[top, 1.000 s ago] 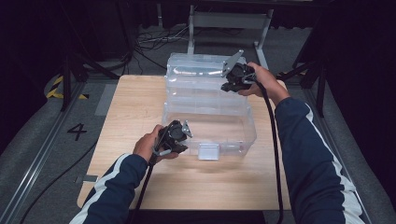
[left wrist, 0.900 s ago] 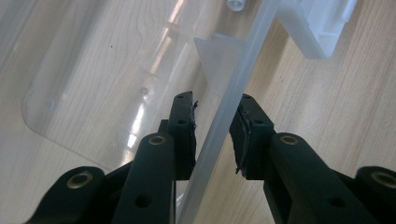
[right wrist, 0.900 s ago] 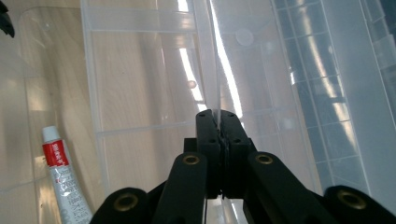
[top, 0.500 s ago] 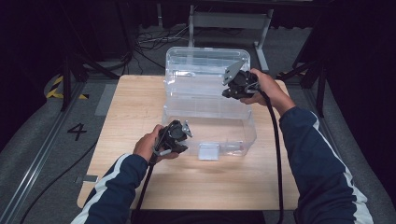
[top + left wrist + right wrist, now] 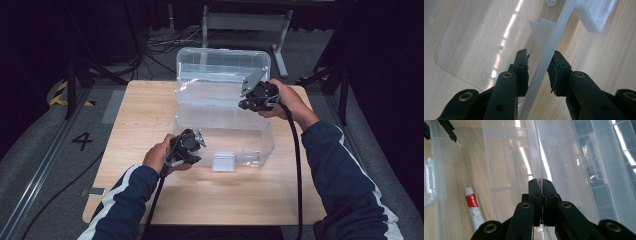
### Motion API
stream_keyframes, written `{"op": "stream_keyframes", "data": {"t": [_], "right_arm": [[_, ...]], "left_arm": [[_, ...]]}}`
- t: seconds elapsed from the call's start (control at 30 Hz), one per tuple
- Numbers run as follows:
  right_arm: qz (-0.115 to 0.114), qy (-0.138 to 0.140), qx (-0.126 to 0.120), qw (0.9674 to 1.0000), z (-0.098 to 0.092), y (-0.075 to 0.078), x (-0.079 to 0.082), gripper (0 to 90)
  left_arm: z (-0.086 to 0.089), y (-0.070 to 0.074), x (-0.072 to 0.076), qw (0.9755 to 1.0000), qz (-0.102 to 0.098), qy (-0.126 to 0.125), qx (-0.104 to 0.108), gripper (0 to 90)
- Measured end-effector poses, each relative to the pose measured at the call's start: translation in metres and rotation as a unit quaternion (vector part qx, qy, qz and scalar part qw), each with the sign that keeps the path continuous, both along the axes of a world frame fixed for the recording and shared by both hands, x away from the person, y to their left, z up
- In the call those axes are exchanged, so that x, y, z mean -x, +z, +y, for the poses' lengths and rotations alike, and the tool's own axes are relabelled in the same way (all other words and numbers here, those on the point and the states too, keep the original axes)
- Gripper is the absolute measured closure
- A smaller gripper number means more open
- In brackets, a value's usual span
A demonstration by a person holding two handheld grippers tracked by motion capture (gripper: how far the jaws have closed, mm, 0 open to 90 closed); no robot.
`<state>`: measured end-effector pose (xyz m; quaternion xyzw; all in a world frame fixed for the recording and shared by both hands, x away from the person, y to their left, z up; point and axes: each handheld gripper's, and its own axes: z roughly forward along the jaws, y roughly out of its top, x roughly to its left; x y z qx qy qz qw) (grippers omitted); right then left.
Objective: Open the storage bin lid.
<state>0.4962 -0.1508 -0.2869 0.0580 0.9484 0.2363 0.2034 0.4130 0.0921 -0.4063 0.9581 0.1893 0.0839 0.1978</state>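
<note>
Two grippers work a clear plastic box at the middle of the wooden table. The right gripper has its jaws pinched tight on the edge of the raised lid, which stands nearly upright. The left gripper straddles the front rim, jaws apart and not clamping. Opening looks almost finished; only releasing the lid seems left. Inside lies one red-and-white tube on the box floor.
</note>
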Motion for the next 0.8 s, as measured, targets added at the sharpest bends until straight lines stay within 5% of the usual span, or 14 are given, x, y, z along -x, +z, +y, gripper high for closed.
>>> {"op": "stream_keyframes", "data": {"t": [0.8], "right_arm": [[-0.004, 0.0, -0.008, 1.0, -0.002, -0.003, 0.013, 87.2]], "left_arm": [[-0.001, -0.001, 0.003, 0.9999, -0.013, 0.004, -0.003, 68.9]]}}
